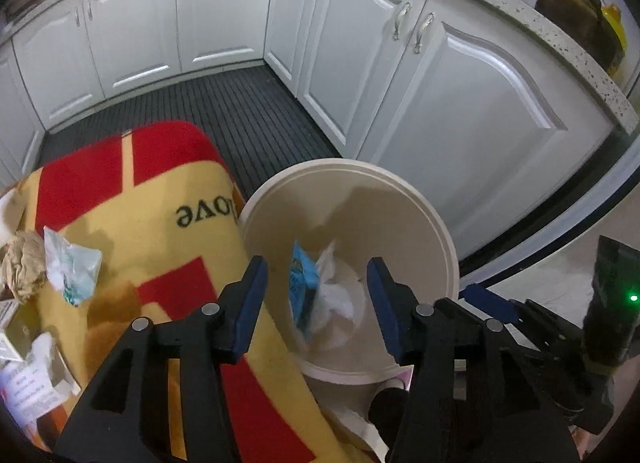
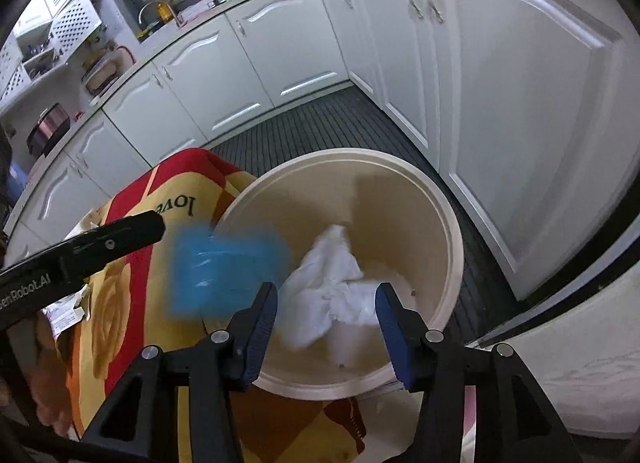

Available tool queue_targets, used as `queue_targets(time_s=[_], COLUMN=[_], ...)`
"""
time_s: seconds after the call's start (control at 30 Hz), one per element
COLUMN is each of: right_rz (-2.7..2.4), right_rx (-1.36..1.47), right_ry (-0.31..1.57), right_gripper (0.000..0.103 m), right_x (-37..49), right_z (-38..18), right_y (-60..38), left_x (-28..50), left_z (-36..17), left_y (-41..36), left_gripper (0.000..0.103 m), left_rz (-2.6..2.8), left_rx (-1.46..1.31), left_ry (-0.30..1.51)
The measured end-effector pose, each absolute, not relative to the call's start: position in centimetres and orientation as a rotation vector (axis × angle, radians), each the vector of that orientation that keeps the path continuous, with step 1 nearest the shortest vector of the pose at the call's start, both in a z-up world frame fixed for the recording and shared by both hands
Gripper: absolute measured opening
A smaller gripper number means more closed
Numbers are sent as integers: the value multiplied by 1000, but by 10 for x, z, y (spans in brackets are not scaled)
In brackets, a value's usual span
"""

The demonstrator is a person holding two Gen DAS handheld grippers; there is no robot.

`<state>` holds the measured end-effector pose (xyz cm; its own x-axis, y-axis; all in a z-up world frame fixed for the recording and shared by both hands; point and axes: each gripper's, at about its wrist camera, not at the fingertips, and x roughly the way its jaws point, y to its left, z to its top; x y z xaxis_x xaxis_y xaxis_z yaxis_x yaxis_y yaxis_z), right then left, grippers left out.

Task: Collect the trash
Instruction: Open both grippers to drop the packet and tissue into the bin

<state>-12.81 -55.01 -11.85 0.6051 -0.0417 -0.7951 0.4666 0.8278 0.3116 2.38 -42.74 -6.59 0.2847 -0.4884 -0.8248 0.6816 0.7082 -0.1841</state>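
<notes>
A cream bucket [image 1: 436, 223] stands on the floor beside a table draped in a red and yellow blanket [image 1: 160, 247]. My left gripper [image 1: 316, 291] is open above the bucket, and a blue packet [image 1: 302, 283] drops below it onto white crumpled paper [image 1: 336, 299]. My right gripper [image 2: 326, 315] is open and empty over the bucket [image 2: 452, 231]; there the blue packet [image 2: 224, 267] appears blurred in mid-air at the rim, above the white paper [image 2: 332, 283]. A pale plastic wrapper [image 1: 70, 267] and a brown paper ball [image 1: 22, 263] lie on the blanket.
White cabinet doors [image 1: 460, 95] line the back and right under a speckled counter [image 1: 540, 19]. A dark ribbed mat [image 1: 240, 111] covers the floor. Papers and boxes [image 1: 24, 379] lie at the table's left edge. The left gripper's arm [image 2: 80, 251] crosses the right wrist view.
</notes>
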Motion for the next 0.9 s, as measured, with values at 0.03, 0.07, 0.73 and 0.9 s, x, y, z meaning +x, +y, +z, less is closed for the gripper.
queue_targets(time_s=[0.03,0.07,0.73,0.9], right_rz=[-308,-301,-250,-193], right_rx=[537,539,443,407], right_ry=[880,877,802,785], right_gripper=[49,49,59,63], right_x=[-126,-129,-118,-103], right_z=[-117,-115,-72,-58], right_y=[-549,-547,-489,-461], left_x=[23,20,2,9], left_z=[-65,-63,-27,-21], left_y=[-427,-425,-324,-289], left_gripper=[50,50,50,50], left_rz=[-786,-781,-601,-566], left_rx=[225,232,240,216], left_ry=[1006,993,816,820])
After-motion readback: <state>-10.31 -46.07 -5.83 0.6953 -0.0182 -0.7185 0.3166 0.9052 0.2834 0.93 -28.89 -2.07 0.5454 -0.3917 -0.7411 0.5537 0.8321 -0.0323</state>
